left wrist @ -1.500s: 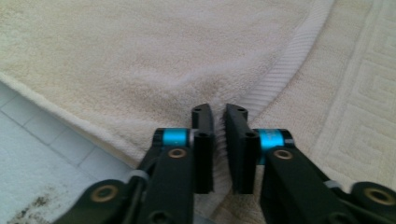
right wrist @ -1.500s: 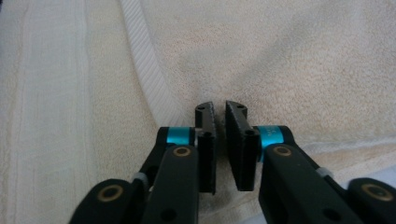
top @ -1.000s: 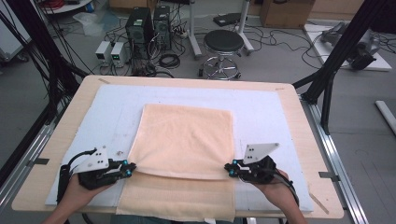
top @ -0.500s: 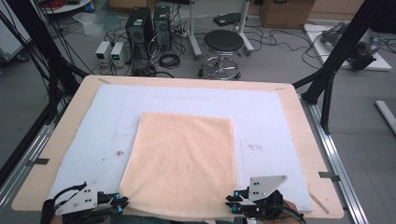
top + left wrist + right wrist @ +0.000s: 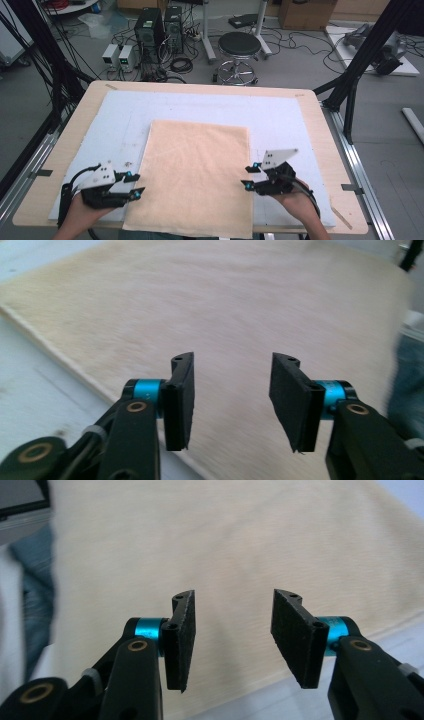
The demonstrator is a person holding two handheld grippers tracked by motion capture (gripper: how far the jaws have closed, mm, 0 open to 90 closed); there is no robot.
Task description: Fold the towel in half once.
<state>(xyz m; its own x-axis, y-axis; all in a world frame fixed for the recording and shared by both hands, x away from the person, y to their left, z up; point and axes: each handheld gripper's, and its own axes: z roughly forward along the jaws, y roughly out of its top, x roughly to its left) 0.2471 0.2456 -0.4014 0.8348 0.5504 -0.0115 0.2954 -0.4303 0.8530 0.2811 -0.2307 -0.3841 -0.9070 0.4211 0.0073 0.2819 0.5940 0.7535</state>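
Observation:
A peach-coloured towel point(image 5: 195, 175) lies spread flat on the pale blue mat point(image 5: 280, 115), its near edge hanging slightly over the table's front. My left gripper point(image 5: 135, 185) hovers at the towel's left edge, open, nothing between its jaws. My right gripper point(image 5: 246, 177) sits at the towel's right edge, also open and empty. In the left gripper view the towel point(image 5: 225, 315) stretches ahead under the left gripper point(image 5: 231, 395). Below the spread jaws of the right gripper point(image 5: 231, 635), the right gripper view shows the towel point(image 5: 225, 545), with its edge running at lower right.
The wooden table point(image 5: 320, 125) carries the mat. Beyond its far edge stand a black stool point(image 5: 240, 47), computer boxes point(image 5: 157, 27) and tangled cables on the floor. Black frame legs point(image 5: 360, 65) rise at the right and left.
Both grippers have let go of the towel and moved up from the near edge to its left and right sides. The folded towel now lies unfolded, reaching the table's front.

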